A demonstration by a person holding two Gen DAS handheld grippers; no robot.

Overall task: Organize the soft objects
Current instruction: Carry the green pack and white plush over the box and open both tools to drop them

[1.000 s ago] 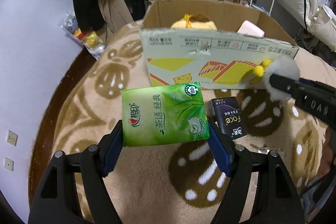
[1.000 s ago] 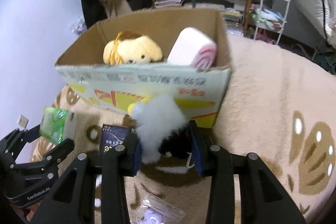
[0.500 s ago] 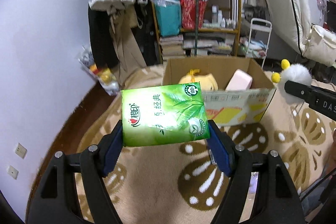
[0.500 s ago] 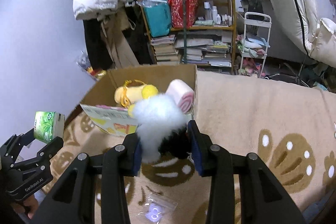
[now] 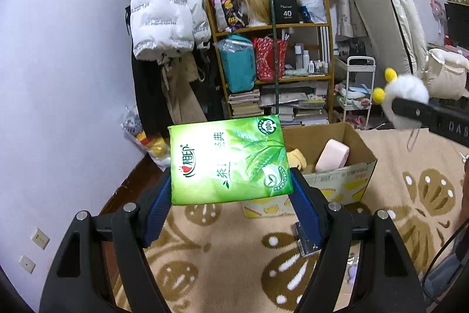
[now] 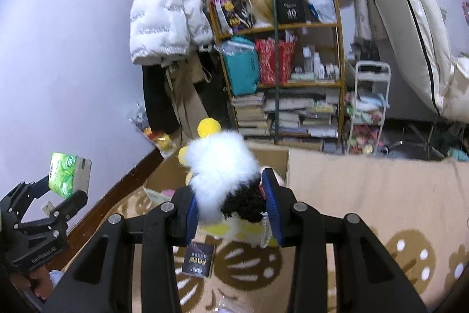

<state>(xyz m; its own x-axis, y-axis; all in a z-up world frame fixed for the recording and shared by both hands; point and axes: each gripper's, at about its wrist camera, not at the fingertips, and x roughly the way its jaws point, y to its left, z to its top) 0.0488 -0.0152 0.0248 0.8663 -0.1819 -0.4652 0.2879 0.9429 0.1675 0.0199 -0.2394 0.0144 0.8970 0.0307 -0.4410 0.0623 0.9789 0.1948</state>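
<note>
My left gripper is shut on a green tissue pack and holds it high above the rug; the pack also shows in the right wrist view. My right gripper is shut on a white fluffy plush toy with yellow pompoms and a black part, held up above the near side of the open cardboard box. The plush also shows in the left wrist view. Inside the box lie a pink soft block and a yellow plush.
A dark small "face" packet lies on the patterned beige rug in front of the box. A cluttered shelf, a white jacket and a white cart stand behind. A purple wall is left.
Both grippers have risen well above the rug with their loads. The box now sits lower and farther off in both views. The right gripper's plush is now over the box's near side.
</note>
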